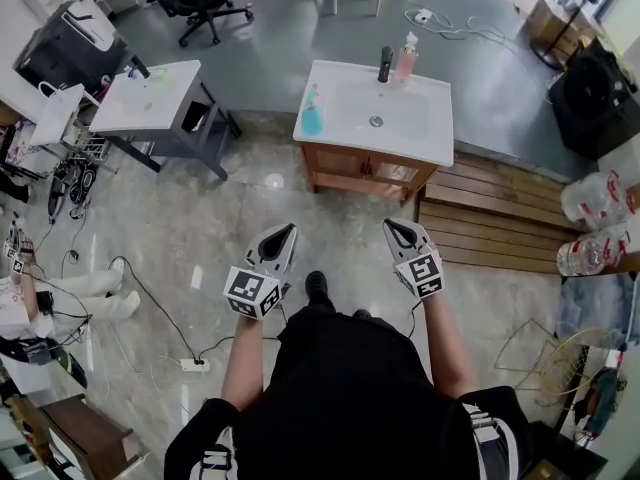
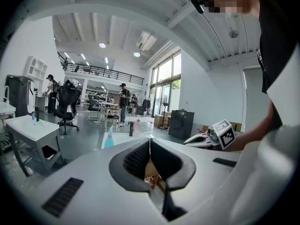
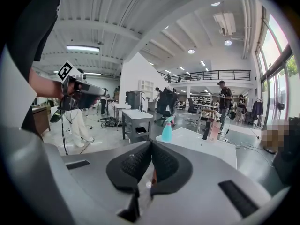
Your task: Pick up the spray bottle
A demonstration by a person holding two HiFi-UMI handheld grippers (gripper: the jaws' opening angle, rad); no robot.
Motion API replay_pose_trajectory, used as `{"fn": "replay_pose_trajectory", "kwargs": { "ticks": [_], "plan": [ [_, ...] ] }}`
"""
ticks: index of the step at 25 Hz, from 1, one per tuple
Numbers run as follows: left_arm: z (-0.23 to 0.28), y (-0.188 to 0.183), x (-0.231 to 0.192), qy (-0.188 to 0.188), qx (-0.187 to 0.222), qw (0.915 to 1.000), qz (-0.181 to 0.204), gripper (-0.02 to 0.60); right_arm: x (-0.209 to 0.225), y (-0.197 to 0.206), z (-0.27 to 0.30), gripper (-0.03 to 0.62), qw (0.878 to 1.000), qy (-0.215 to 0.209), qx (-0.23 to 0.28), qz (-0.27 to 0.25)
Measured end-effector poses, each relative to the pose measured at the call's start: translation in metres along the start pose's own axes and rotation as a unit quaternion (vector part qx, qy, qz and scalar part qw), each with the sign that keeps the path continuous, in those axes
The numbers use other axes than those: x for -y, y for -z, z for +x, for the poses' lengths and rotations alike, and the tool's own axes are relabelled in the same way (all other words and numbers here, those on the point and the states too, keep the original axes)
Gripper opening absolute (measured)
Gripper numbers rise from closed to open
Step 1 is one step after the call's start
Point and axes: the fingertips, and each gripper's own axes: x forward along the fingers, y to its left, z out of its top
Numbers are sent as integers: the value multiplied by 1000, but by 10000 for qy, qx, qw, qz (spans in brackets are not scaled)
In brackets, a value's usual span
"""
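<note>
The spray bottle (image 1: 311,113) is light blue and stands upright on the left edge of a white sink top (image 1: 420,133) on a wooden vanity. It is some way ahead of both grippers. My left gripper (image 1: 289,231) and right gripper (image 1: 393,227) are held side by side over the floor, both pointing toward the vanity. Both have their jaws together with nothing between them. In the left gripper view the bottle (image 2: 109,138) shows left of the shut jaws (image 2: 149,140). In the right gripper view the bottle (image 3: 167,130) stands just above the shut jaws (image 3: 150,145).
A black faucet (image 1: 385,64) and a pink soap bottle (image 1: 405,60) stand at the sink's back edge. A white table (image 1: 150,98) is to the left, wooden decking (image 1: 490,218) to the right. Cables and a power strip (image 1: 194,365) lie on the floor. People stand in the background.
</note>
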Motion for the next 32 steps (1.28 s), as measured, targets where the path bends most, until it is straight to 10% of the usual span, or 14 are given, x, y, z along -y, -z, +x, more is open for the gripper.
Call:
{"fn": "replay_pose_trajectory", "kwargs": {
  "ticks": [32],
  "plan": [
    [60,-22,-141,920,-214,9954,184,24,29,-31,110,15,9928,1110,-181,408]
  ]
}}
